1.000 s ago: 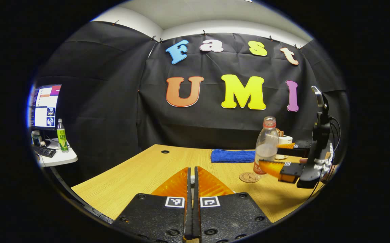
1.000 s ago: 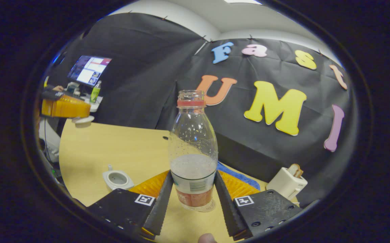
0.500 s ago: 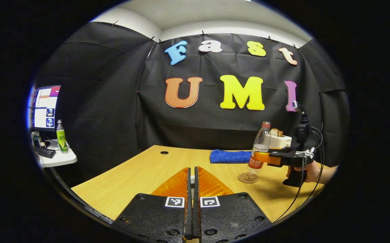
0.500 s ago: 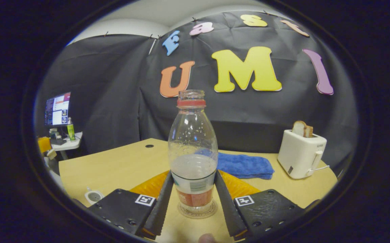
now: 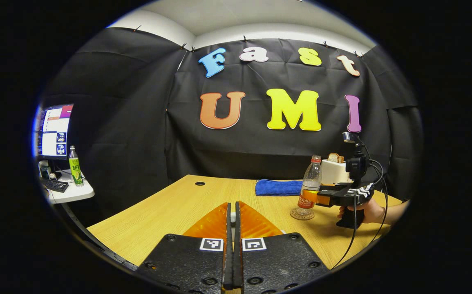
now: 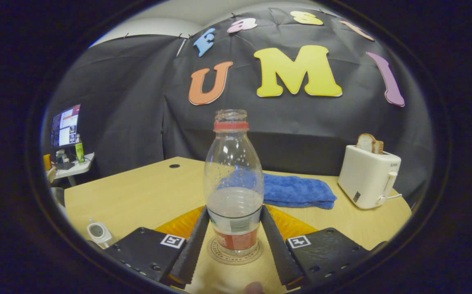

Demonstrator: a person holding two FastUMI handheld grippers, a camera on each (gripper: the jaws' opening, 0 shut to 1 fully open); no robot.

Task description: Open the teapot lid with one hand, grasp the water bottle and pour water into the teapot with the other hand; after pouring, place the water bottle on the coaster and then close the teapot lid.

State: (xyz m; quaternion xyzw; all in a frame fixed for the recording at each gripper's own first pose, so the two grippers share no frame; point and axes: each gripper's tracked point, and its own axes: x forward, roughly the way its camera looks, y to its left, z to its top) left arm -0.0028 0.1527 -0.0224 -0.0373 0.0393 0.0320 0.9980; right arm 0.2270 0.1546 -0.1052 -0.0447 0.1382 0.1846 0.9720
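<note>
Down it comes: the water bottle point(image 6: 233, 183), tilted and held above the surface a second ago, now stands upright on the round coaster point(image 6: 234, 255), and in the right gripper view the coaster's printed ring shows all the way round the bottle's base. The right claw point(image 6: 234, 232) still has a finger pressed to each side of the bottle's label, so the bottle is set but not yet let go. In the left gripper view the same pairing sits toward the right edge of the surface point(image 5: 170, 208), bottle point(image 5: 309, 185) on coaster point(image 5: 301, 214), with a hand point(image 5: 366, 211) behind the right claw point(image 5: 312, 198).

That reads as pouring finished and the placing step all but done; what's left is to release the bottle and put the lid back.

Containers: the bottle is uncapped, red ring at the neck, droplets inside, and water up to roughly a third of its height. The white teapot point(image 6: 98, 232) sits near the left front edge of the surface, lid off, mouth open; I can't tell its water level.

The left claw point(image 5: 231, 220) hangs above the front of the surface with its fingers closed together on a small pale piece, probably the lid's knob, though little of it shows.

A blue towel point(image 6: 297, 192) and a white toaster point(image 6: 368, 175) holding bread lie toward the far right corner.
</note>
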